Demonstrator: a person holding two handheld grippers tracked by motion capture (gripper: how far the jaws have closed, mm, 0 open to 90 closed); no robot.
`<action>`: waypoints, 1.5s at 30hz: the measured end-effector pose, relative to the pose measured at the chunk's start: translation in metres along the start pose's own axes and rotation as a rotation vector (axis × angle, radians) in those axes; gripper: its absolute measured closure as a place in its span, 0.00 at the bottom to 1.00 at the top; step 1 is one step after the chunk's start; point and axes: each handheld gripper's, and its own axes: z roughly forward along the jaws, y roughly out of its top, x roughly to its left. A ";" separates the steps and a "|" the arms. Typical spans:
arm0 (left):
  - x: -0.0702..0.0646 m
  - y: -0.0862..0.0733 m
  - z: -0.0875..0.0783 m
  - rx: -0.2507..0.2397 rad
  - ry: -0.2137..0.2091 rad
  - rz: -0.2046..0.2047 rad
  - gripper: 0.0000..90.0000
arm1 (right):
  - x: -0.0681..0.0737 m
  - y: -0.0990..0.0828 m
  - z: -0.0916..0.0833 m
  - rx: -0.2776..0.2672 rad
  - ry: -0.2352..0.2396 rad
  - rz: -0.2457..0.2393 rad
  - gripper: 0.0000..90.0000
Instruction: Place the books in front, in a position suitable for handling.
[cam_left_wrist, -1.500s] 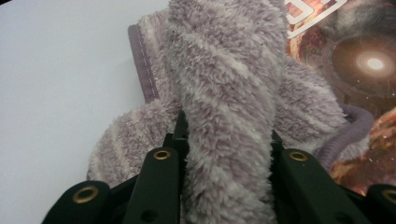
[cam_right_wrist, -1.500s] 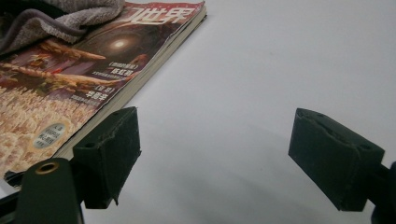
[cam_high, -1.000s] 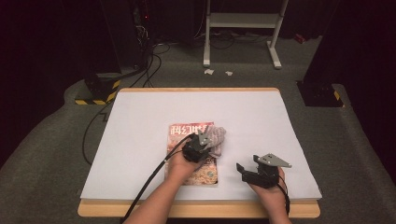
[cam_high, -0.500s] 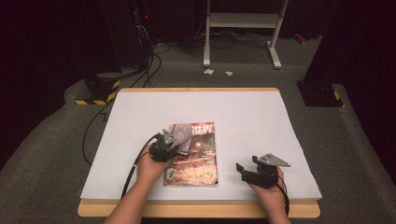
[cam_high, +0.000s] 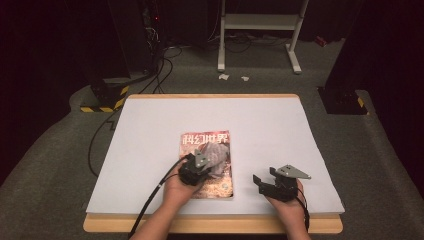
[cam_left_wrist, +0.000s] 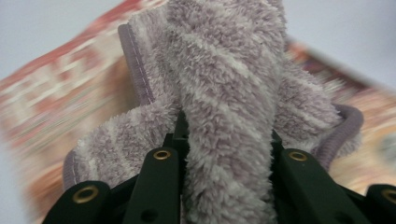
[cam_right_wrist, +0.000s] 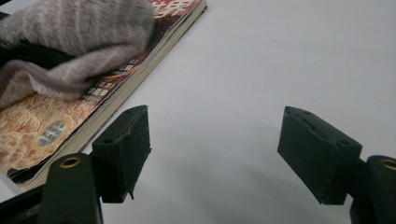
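Cloth (cam_left_wrist: 224, 107), fluffy, mauve-grey with pale stripes and stitched hem, bunched in left gripper (cam_high: 199, 167) jaws over magazine (cam_high: 220, 182); right gripper (cam_right_wrist: 212, 154) jaws wide, just narrowing, empty.

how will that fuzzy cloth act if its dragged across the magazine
The cloth is bunched and folded, so it is probably floppy and light. Its fleecy pile should likely slide softly over the glossy magazine, perhaps nudging it.

Dim room, grey carpet (cam_high: 55, 165), white metal stand (cam_high: 260, 22), white-topped table (cam_high: 150, 125)
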 end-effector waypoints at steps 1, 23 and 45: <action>-0.011 0.005 0.004 -0.005 -0.015 0.026 0.77 | 0.000 0.000 0.000 0.000 0.001 0.000 0.27; 0.057 -0.054 -0.046 0.009 0.139 -0.099 0.77 | 0.000 0.000 0.001 0.004 -0.004 0.002 0.28; -0.004 -0.031 -0.027 -0.046 -0.030 0.024 0.77 | -0.001 -0.001 0.001 0.006 0.009 0.009 0.28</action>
